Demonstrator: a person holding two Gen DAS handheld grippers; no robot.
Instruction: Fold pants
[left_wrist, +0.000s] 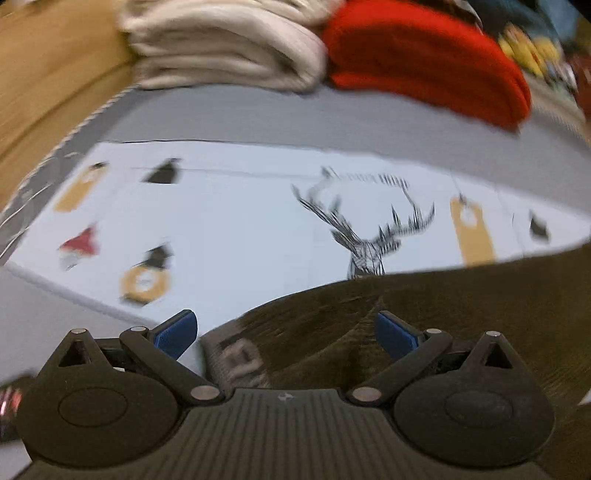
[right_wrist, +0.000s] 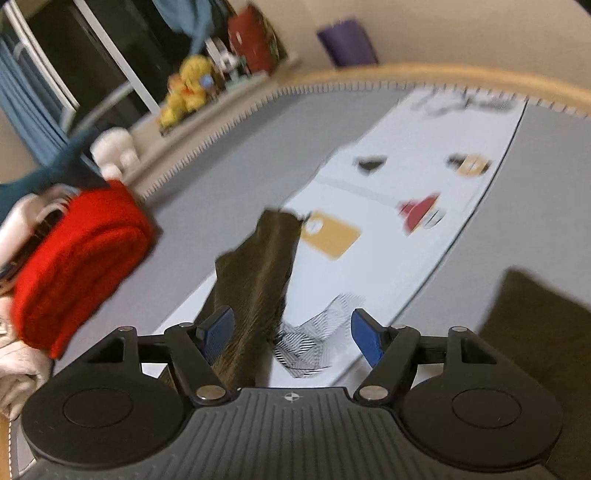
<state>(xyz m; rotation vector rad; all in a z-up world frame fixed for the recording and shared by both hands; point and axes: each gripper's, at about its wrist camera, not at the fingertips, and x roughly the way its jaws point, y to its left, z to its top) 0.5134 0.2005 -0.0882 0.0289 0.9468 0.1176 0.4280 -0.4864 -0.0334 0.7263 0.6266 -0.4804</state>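
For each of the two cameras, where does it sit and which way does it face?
Left wrist: sits on the left gripper, faces down over dark pants toward a beige folded pile; only the open gripper shows.
Right wrist: sits on the right gripper, faces along the printed white sheet; open gripper, pants between.
Shared: pants, sheet, red folded garment.

The pants are dark olive-brown cloth, matt, with a fine ribbed or brushed grain. Under them lies a white sheet, smooth and flat like paper or thin cloth, with printed figures. The grey cover beneath looks matt and finely woven. Far off sit a red folded cloth, thick and fuzzy, and cream folded cloth, soft. Each claw is matt black plastic with 2 blue rubbery pads and bright metal pins.
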